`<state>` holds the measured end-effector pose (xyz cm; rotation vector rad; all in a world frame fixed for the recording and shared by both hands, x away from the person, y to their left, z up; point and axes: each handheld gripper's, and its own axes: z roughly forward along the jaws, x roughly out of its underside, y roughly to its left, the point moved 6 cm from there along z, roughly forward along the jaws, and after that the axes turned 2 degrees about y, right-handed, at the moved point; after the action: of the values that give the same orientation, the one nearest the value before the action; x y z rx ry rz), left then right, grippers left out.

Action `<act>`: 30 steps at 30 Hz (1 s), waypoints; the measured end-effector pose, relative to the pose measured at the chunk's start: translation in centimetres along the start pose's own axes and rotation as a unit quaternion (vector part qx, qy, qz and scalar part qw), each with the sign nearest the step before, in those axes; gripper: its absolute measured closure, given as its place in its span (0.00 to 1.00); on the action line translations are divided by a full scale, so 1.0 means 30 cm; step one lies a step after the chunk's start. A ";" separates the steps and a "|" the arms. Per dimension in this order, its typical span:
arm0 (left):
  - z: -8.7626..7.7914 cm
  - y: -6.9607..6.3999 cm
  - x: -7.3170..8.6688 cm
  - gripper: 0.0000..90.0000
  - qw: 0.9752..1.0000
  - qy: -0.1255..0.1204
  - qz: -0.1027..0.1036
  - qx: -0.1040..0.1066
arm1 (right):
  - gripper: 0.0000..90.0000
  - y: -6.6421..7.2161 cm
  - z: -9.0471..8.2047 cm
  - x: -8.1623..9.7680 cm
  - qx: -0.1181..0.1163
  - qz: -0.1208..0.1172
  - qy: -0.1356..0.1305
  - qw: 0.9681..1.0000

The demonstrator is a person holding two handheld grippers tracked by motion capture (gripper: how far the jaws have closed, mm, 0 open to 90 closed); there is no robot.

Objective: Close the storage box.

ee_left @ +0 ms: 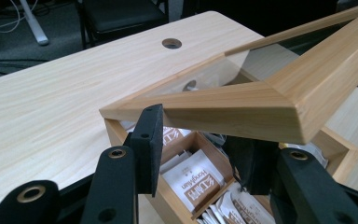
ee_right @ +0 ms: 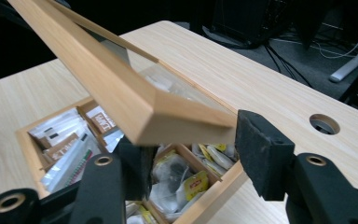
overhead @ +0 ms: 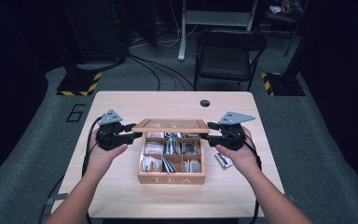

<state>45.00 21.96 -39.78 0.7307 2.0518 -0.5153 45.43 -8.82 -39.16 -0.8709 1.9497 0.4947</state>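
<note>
My left hand-held gripper (overhead: 131, 136) clamps the left edge of the glass-paned wooden lid (overhead: 171, 125), and my right hand-held gripper (overhead: 207, 137) brackets its right corner. The lid is tilted up over the compartmented tea box (overhead: 171, 178) of paper sachets on the pale woodgrain tabletop (overhead: 121, 105).

"TEA" on box (overhead: 171, 179) front; "6" on floor (overhead: 76, 113).
</note>
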 end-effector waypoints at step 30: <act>-0.024 -0.087 0.163 0.61 1.000 0.017 -0.003 0.010 | 0.53 0.084 0.002 0.150 0.017 0.002 0.014 1.000</act>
<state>40.65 21.95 -43.29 0.7505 2.0826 -0.5313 42.10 -8.77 -43.10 -0.8564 1.9800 0.4521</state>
